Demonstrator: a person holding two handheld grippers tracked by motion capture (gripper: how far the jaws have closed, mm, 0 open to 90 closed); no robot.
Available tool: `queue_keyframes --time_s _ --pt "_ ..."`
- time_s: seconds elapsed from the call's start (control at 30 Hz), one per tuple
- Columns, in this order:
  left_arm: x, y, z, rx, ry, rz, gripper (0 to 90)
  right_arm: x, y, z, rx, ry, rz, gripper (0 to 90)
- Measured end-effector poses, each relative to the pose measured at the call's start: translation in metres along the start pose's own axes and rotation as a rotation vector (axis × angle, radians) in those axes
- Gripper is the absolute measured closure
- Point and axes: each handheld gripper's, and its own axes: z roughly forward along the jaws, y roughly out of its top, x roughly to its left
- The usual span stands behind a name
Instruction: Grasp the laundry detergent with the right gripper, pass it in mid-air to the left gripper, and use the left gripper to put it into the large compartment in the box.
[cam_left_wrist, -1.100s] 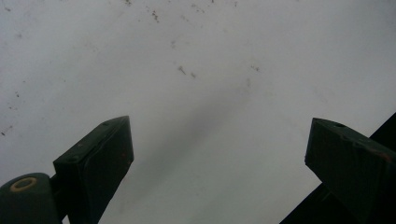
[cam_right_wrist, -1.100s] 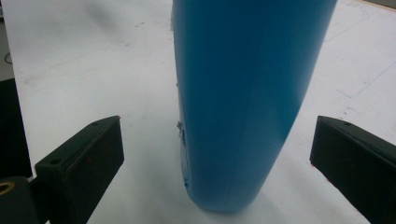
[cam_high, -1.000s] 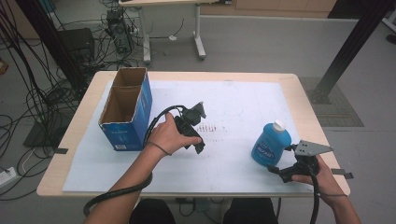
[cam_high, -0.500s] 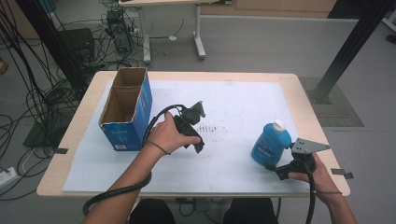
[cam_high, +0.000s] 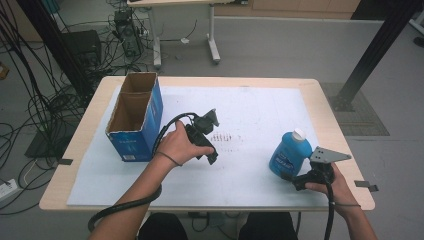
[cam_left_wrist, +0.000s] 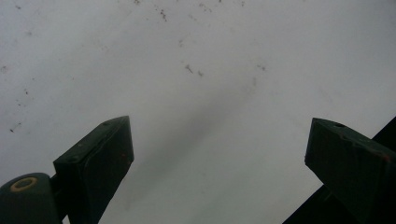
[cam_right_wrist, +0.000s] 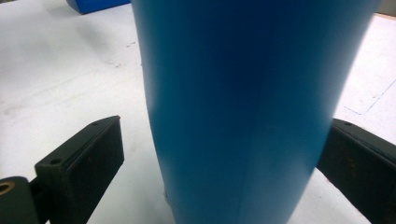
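Blue plastic bottle (cam_high: 289, 154) stands at four o'clock on the worktop (cam_high: 260, 100), probably part full, smooth and slippery. My right gripper (cam_right_wrist: 219, 154) has its fingers wide open around its stiff body, not clamped. My left gripper (cam_left_wrist: 219, 154) is open, empty.

The left hand (cam_high: 181, 146) at frame centre grips the left gripper (cam_high: 214, 156), jaws spread wide and pointing down. The right hand (cam_high: 327, 181) at lower right holds the right gripper (cam_high: 287, 175) level, jaws wide apart, pointing left.
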Motion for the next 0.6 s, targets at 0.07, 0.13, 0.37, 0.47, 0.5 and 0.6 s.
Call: queue_keyframes --time_s 0.07,0.13,0.37,0.47,0.5,0.6 --pt "-0.0003 0.0002 0.0001 0.001 0.003 -0.002 8.3 0.0003 -0.0007 0.0008 -0.002 0.000 0.003 2.5" --pt "-0.0001 0.0005 0.0002 0.002 0.003 -0.001 8.3 0.0001 -0.0013 0.0012 -0.007 0.002 0.006 2.4" --pt "-0.0003 0.0004 0.0003 0.001 0.007 -0.003 8.3 -0.0010 -0.0024 0.0005 -0.009 -0.002 0.011 2.4" --pt "0.0000 0.0005 0.0009 0.000 0.004 -0.001 8.3 -0.0010 -0.0030 0.0004 -0.011 -0.001 0.013 2.4" --pt "-0.0002 0.0007 0.0011 0.002 0.005 0.000 8.3 -0.0009 -0.0033 0.0005 -0.012 0.001 0.012 2.4" --pt "-0.0004 0.0008 0.0013 0.001 0.006 -0.001 8.3 -0.0007 -0.0039 0.0008 -0.014 0.002 0.013 2.4"
